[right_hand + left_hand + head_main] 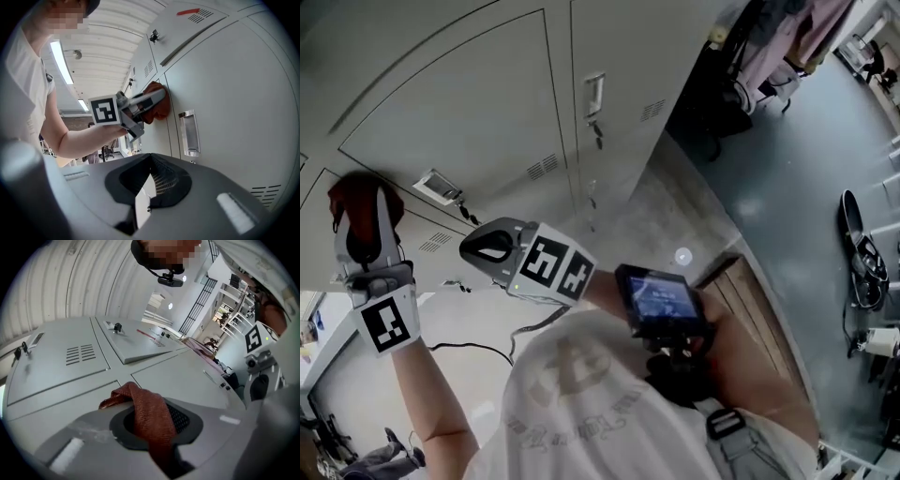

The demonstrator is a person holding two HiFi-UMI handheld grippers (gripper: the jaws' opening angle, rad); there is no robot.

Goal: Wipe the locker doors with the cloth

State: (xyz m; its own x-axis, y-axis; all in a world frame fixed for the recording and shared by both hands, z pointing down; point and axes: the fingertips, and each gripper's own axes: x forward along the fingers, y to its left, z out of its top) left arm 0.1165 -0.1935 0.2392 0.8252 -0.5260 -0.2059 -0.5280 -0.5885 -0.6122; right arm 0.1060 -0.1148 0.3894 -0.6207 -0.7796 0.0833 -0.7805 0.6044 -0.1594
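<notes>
Left claw (362, 223) clamped the cloth (149, 412) against the locker door (459, 117); right claw (149, 190) closed, empty. We needed flat, overlapping strokes.

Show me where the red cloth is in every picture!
Head view: far left, the cloth pinched in the left gripper against the locker doors.
Left gripper view: bottom middle, between the jaws.
Right gripper view: upper middle, at the left gripper's tip.
Shared landmark: the grey locker doors.
</notes>
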